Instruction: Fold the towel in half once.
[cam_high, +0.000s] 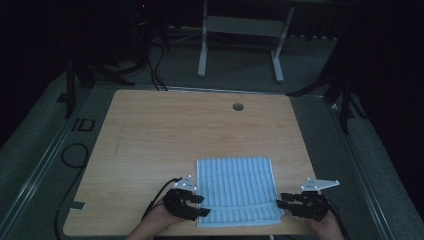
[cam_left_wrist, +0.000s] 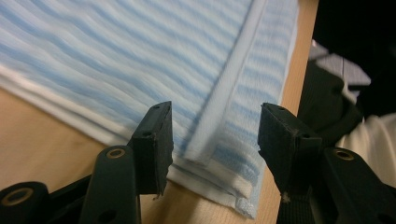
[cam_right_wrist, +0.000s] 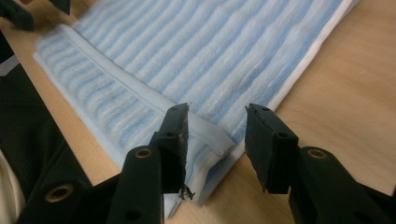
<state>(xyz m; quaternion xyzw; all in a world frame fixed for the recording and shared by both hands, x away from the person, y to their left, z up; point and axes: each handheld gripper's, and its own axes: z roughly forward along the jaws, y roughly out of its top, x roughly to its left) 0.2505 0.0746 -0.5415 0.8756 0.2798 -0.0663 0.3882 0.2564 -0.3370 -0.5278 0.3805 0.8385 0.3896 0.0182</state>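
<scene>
A folded light-blue striped towel (cam_high: 237, 190) lies flat near the front edge of the wooden table (cam_high: 165, 130). My left gripper (cam_high: 202, 205) is at the towel's near left corner, jaws open astride the layered corner and its hem (cam_left_wrist: 212, 144). At the near right corner my right gripper (cam_high: 280, 201) stands open too, with the hem's end (cam_right_wrist: 217, 140) between its jaws. Neither one has closed on the cloth. The towel (cam_right_wrist: 187, 56) stretches away from both grippers.
A round cable hole (cam_high: 238, 106) sits near the table's far edge. White frame legs (cam_high: 202, 50) stand on the floor behind. A black cable (cam_high: 75, 155) loops off the table's left side. A person's dark sleeve (cam_left_wrist: 331, 98) shows beyond the front edge.
</scene>
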